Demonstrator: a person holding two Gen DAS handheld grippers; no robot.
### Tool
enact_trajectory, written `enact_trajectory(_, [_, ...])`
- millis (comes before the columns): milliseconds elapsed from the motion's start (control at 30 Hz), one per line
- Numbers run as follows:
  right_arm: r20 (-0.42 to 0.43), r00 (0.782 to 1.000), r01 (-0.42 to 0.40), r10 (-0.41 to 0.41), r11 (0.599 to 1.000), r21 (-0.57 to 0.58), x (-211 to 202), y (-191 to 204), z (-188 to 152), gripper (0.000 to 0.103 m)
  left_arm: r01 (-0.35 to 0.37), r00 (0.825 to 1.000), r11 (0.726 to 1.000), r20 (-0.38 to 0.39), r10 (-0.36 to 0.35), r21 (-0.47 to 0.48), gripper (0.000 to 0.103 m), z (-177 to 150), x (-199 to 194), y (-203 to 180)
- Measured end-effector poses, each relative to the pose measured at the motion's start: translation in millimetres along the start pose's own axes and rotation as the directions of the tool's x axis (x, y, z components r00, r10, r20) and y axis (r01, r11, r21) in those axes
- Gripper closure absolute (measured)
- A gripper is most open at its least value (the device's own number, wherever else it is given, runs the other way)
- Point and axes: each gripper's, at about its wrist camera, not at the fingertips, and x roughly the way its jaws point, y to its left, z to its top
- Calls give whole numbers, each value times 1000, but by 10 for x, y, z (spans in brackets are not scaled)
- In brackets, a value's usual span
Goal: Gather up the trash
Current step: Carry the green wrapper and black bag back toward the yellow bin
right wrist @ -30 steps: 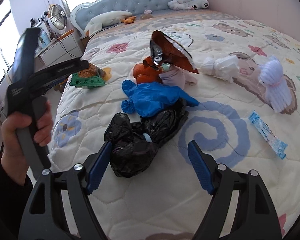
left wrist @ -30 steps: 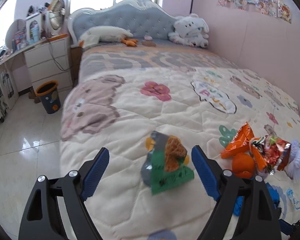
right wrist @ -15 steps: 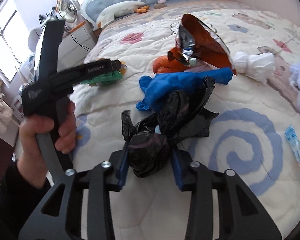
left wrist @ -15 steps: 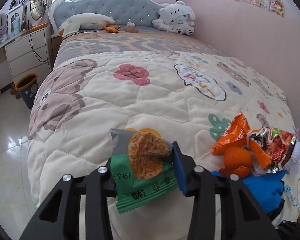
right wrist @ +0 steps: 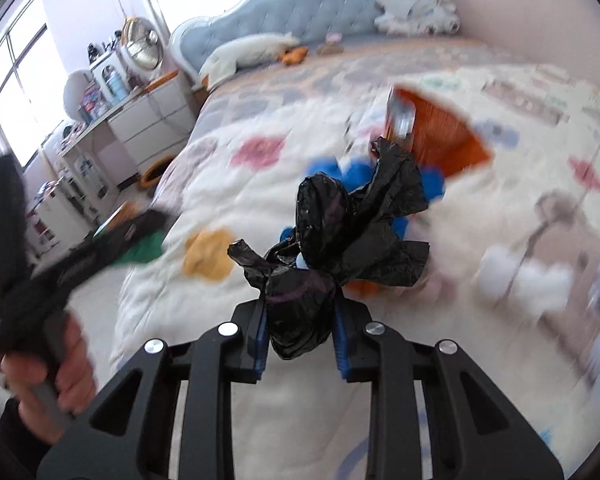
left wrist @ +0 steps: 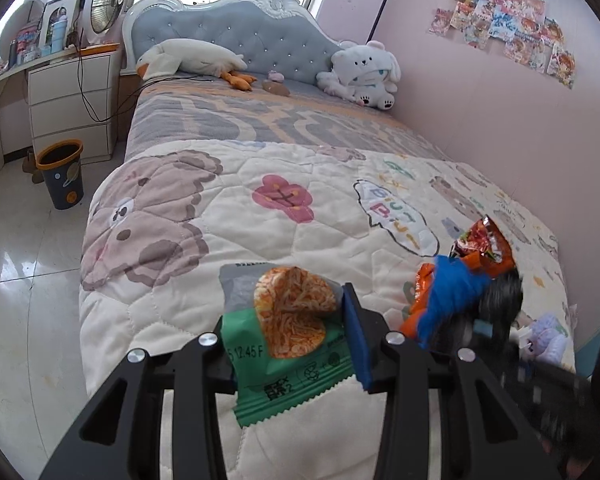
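Bedroom, quilted bed. Left claw clamped on noodle packet; right claw gripped black bag. Both lifted above bed. Best: keep clamped, carry to bin far left.

Quilted bed, goose plush, white bear plush, orange snack bag on it.

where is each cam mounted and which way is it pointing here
Left wrist: on the left gripper, facing up the bed to the headboard; its fingers pinch a green snack wrapper.
Right wrist: on the right gripper, same heading; clamps a black plastic bag; left hand visible.
Shared: headboard, orange-rimmed bin, blue glove.
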Motion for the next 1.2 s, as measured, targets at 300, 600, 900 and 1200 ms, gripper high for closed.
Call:
enact_trajectory(300, [134, 983, 116, -123, 992, 56, -388, -528, 425, 78, 30, 999, 999, 23, -30, 20, 65, 0, -190, -179])
enact_trajectory(600, [217, 964, 141, -155, 987, 81, -1175, -861, 313, 78, 71, 996, 997, 57, -74, 41, 65, -48, -587, -432])
enact_trajectory(900, [291, 946, 128, -142, 990, 67, -2051, -842, -5, 78, 97, 989, 992, 109, -105, 76, 65, -141, -1184, -740])
enact_trajectory(1200, [349, 928, 130, -133, 991, 31, -2890, -762, -403, 78, 140, 979, 983, 134, -156, 120, 65, -432, -1746, -1102])
